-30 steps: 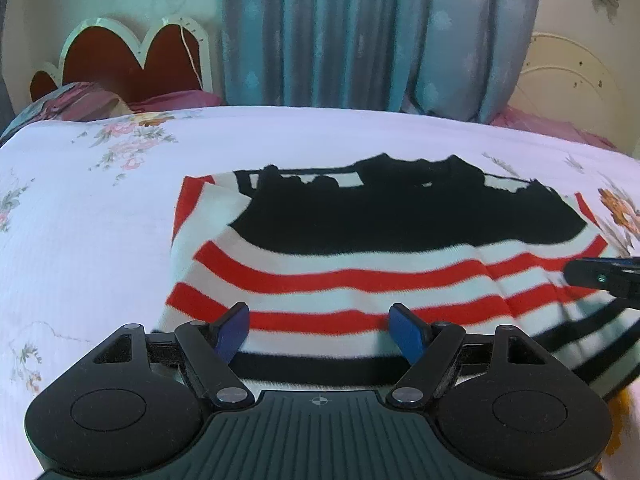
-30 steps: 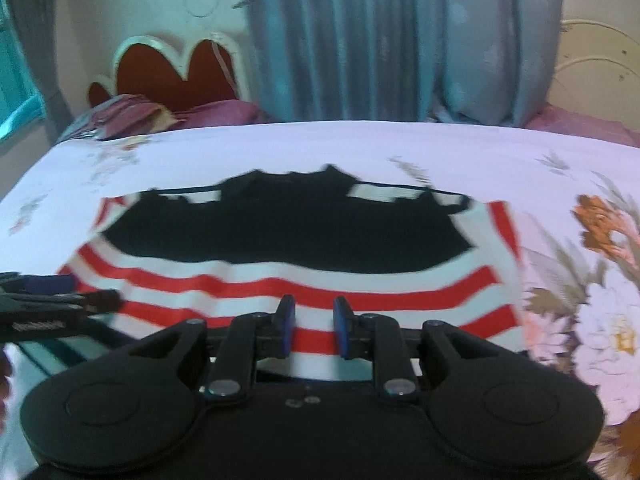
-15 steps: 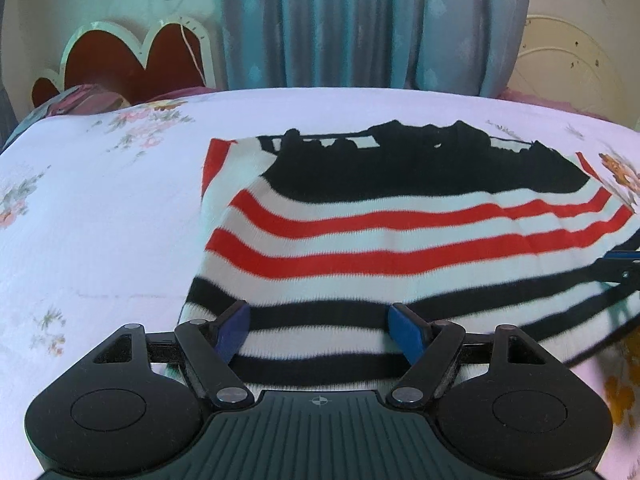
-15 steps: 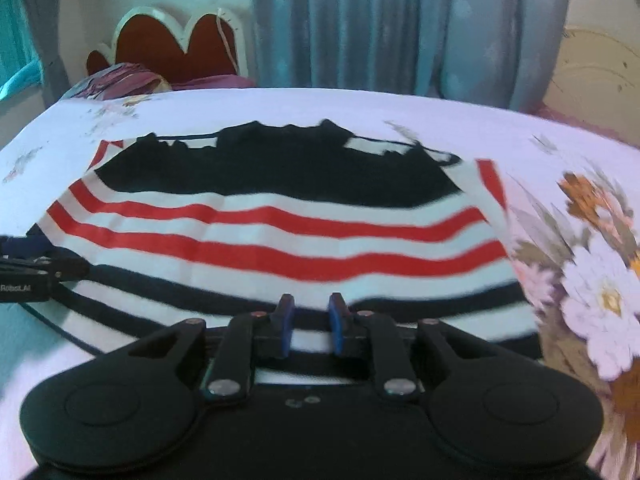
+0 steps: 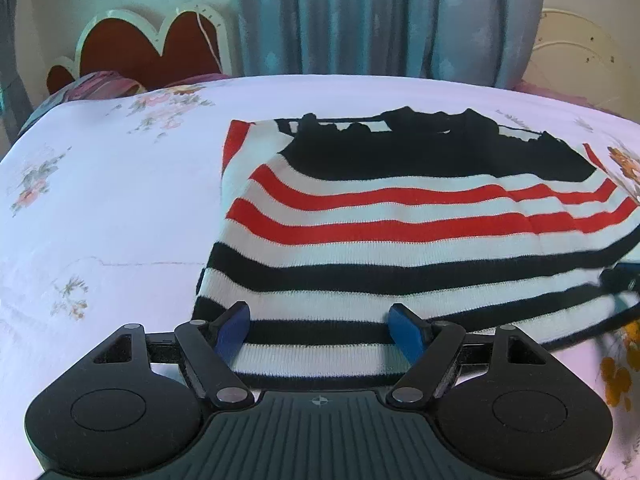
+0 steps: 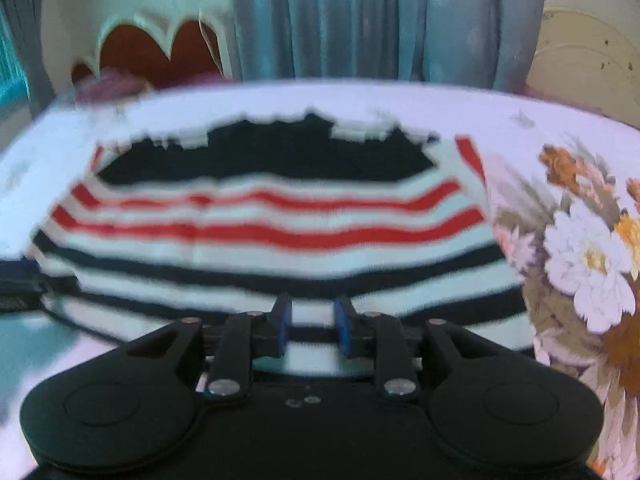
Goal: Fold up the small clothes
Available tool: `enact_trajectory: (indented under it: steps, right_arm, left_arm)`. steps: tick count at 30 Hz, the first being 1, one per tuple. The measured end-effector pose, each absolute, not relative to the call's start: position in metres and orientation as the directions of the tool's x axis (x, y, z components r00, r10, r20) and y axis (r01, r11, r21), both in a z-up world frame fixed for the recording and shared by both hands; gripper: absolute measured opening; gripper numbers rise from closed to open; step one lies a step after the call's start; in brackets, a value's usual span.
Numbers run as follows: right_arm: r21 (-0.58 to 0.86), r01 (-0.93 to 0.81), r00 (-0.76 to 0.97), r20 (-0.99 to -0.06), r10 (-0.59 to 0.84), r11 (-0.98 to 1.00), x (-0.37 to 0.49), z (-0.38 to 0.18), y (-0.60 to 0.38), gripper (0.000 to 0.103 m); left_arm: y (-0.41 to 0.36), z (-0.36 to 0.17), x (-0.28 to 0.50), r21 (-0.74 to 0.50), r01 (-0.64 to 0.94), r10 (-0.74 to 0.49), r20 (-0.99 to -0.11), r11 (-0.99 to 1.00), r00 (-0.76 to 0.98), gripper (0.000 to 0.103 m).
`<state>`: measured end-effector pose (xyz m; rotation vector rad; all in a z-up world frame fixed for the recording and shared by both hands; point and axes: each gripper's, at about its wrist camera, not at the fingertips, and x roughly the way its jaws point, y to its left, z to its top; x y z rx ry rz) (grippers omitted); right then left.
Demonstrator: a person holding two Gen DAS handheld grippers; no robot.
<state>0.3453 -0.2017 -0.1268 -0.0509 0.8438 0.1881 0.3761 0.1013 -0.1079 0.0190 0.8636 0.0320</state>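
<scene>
A small striped sweater (image 5: 400,240) lies flat on the bed (image 5: 100,184). It has a black part at the far end, then red and white stripes, then black and white stripes at the near end. The bed has a white cover with pink and orange flowers on it.

The left gripper (image 5: 320,330) hangs low over the near left corner of the sweater. Its jaws stand wide apart. The two blue pads (image 5: 234,328) sit above the bottom stripes, one on each side, and the striped cloth shows in the big gap between them. The pads do not squeeze anything, so this gripper has hold of nothing.

The right gripper (image 6: 314,328) is over the near hem too, further to the right side of the sweater. Its jaws are much closer together, with only a narrow gap. They have just been opening a little. A strip of black and white cloth shows in that gap. This view is blurry, so I cannot tell if the blue pads (image 6: 342,326) press on the cloth or just hang over it.

Each gripper peeks into the edge of the other's view, beside the sweater.

Behind the bed are blue-grey curtains (image 5: 380,16). A red headboard (image 5: 148,46) with a white wavy edge stands far left, with a pinkish pillow (image 5: 100,86) in front of it.
</scene>
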Motion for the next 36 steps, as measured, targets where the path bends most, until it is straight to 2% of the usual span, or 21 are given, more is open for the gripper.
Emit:
enact_trajectory:
  steps: [2,5,13,15,16,17,21,27,31,36]
  right_arm:
    - [-0.005,-0.198,0.653,-0.746,0.128,0.98,0.345,-0.126,-0.197,0.024]
    - [0.064,-0.169,0.662,-0.732,0.161,0.984,0.343,-0.116,-0.197,0.026]
    - [0.062,-0.179,0.689,-0.705,0.17,0.982,0.319,-0.097,-0.175,0.032]
    - [0.064,-0.175,0.695,-0.699,0.169,0.983,0.311,-0.092,-0.174,0.034]
    - [0.061,-0.172,0.699,-0.696,0.166,0.983,0.306,-0.091,-0.174,0.034]
    - [0.059,-0.172,0.7,-0.695,0.164,0.983,0.302,-0.09,-0.173,0.034]
    - [0.062,-0.173,0.698,-0.697,0.167,0.983,0.294,-0.091,-0.171,0.034]
    - [0.082,-0.213,0.688,-0.695,0.209,0.973,0.31,-0.1,-0.166,0.034]
    - [0.113,-0.237,0.679,-0.692,0.247,0.965,0.336,-0.106,-0.161,0.034]
    - [0.061,-0.304,0.626,-0.74,0.247,0.951,0.353,-0.126,-0.148,0.034]
  left_arm:
    - [0.101,-0.103,0.374,0.025,-0.029,0.038,-0.761,0.999,0.647,0.076]
    - [0.101,-0.097,0.37,0.007,-0.036,0.028,-0.771,0.999,0.636,0.076]
    - [0.097,-0.078,0.356,-0.007,-0.007,-0.001,-0.746,1.0,0.666,0.076]
    - [0.097,-0.076,0.352,-0.034,-0.004,-0.022,-0.748,0.999,0.664,0.08]
    - [0.097,-0.076,0.35,-0.045,-0.005,-0.031,-0.752,0.999,0.659,0.086]
    - [0.097,-0.077,0.347,-0.058,-0.01,-0.038,-0.754,0.998,0.655,0.088]
    - [0.098,-0.083,0.337,-0.096,-0.024,-0.058,-0.766,0.995,0.64,0.088]
    - [0.103,-0.086,0.344,-0.1,-0.108,-0.003,-0.748,0.989,0.664,0.088]
    - [0.105,-0.101,0.368,-0.05,-0.156,0.059,-0.778,0.986,0.626,0.088]
    - [0.112,-0.106,0.369,-0.076,-0.19,0.057,-0.793,0.979,0.606,0.088]
